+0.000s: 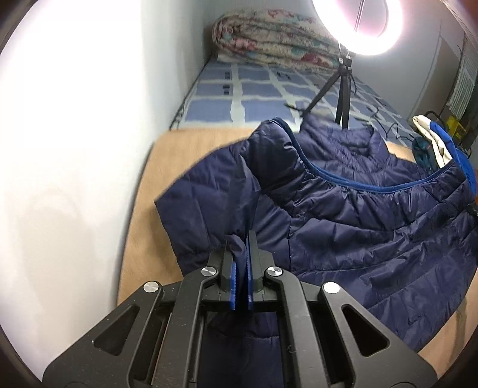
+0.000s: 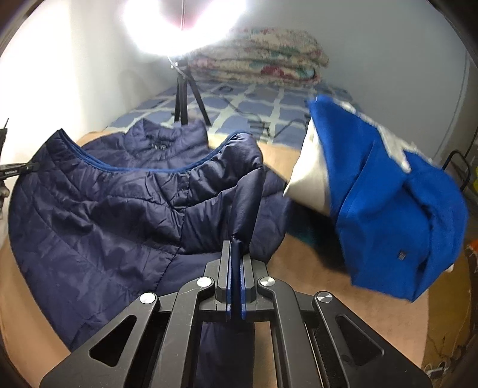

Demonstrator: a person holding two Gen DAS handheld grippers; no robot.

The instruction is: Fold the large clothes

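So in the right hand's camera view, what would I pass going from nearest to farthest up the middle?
The tool, shut on the navy puffer jacket → tripod → checked blue bedcover → folded patterned blanket.

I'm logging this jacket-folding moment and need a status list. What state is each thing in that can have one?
left gripper: shut on a pinch of the navy puffer jacket's fabric.
right gripper: shut on another pinch of the jacket.
navy puffer jacket: spread on the tan board, its near edge lifted.
blue and white garment: bunched in a heap, beside the jacket.
ring light: switched on, on its tripod.
floral blanket: folded, on the bed.
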